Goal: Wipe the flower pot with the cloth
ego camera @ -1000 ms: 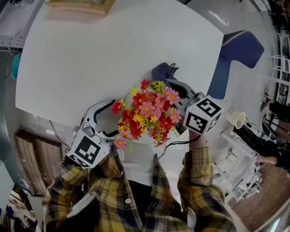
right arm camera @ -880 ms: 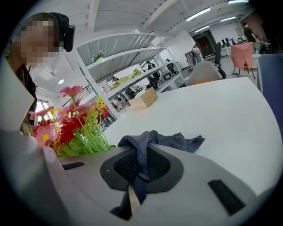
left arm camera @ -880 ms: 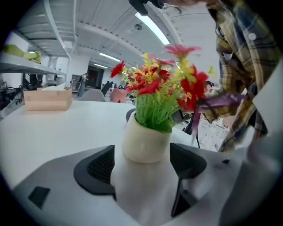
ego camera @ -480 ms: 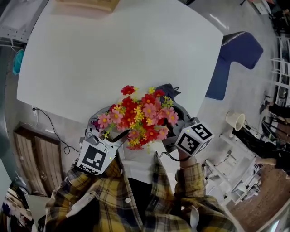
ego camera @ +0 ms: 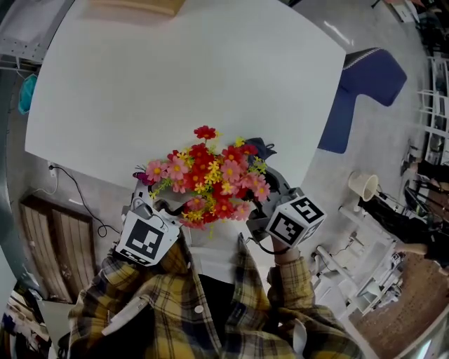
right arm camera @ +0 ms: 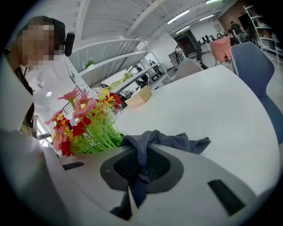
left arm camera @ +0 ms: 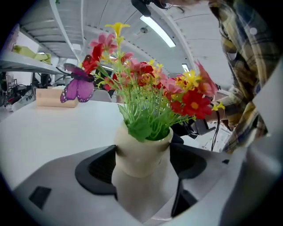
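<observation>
A cream flower pot (left arm camera: 142,154) with red, pink and yellow artificial flowers (ego camera: 208,181) is clamped by its neck between the jaws of my left gripper (left arm camera: 143,161), held above the near edge of the white table (ego camera: 175,84). My right gripper (right arm camera: 141,170) is shut on a dark grey-blue cloth (right arm camera: 163,141), whose bunched end lies right beside the flowers (right arm camera: 84,123). In the head view the cloth (ego camera: 258,148) peeks out behind the bouquet, which hides the pot. A purple butterfly ornament (left arm camera: 77,88) sits among the blooms.
A tan box (ego camera: 133,5) stands at the table's far edge. A blue chair (ego camera: 358,87) is to the right of the table. Shelving and a white cup-like object (ego camera: 365,186) stand at the right. A cable (ego camera: 77,203) hangs by the table's left side.
The pot and flowers have shifted left and a little nearer to me with the left gripper. The right gripper with the cloth has followed, dropping lower and closer behind the bouquet.
</observation>
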Motion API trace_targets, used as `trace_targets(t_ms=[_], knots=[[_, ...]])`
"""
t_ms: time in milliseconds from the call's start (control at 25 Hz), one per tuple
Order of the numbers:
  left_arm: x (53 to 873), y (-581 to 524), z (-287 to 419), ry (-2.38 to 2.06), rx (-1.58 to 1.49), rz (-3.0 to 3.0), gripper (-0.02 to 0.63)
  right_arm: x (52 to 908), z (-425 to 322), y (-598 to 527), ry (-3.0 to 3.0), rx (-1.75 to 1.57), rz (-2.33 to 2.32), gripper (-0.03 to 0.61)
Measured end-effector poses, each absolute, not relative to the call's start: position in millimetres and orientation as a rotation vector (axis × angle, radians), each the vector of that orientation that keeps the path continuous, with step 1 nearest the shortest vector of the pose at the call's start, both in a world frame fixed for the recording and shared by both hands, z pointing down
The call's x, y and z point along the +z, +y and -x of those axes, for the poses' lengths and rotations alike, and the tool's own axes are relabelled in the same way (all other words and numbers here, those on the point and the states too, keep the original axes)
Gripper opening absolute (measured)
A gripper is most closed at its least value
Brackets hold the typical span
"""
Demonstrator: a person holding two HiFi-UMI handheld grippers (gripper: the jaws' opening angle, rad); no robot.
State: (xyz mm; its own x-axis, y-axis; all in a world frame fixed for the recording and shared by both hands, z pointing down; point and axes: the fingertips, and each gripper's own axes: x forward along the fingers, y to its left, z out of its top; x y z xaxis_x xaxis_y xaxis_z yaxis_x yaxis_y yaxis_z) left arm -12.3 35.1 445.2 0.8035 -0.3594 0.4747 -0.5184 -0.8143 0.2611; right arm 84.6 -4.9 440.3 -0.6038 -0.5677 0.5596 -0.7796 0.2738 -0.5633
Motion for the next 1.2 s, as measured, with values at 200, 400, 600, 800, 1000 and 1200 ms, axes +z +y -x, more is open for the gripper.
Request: trace_targets(t_ms=[200,400,600,800,1000,1200], knots=[[446.5,14.9,17.5,-0.593,0.602,-2.653,0.379,441.4,-78.1,-21.6,-2.331,1.183,-1.106,0.012],[448.8,-4.5,18.3,-0.502,0.641,-2.687,0.379,441.6,-75.9,-43.7,-2.341,1.089,-1.012,0.012],[445.7,-13.5,1.3,-0.358,0.686,-2.728,0.379,437.3,-88.6,-65.0,-2.353,1.07,-0.884,0.012],[448.1,-20.6,-1.1,-0.108,0.754,-2.792,0.379,441.6,-72.7,-88.2,-2.37,1.076,-0.756,0.012],[449.0,-21.8,-8.8,0.14,0.802,-2.831,0.379,445.3,-54.8,-100.6,-2.395,1.082,-0.591,0.012],[450.1,-22.8,-6.0,0.336,0.816,-2.853,0.379,446.2,-32.6,-107.4,-2.41,1.101,-0.407,0.012]])
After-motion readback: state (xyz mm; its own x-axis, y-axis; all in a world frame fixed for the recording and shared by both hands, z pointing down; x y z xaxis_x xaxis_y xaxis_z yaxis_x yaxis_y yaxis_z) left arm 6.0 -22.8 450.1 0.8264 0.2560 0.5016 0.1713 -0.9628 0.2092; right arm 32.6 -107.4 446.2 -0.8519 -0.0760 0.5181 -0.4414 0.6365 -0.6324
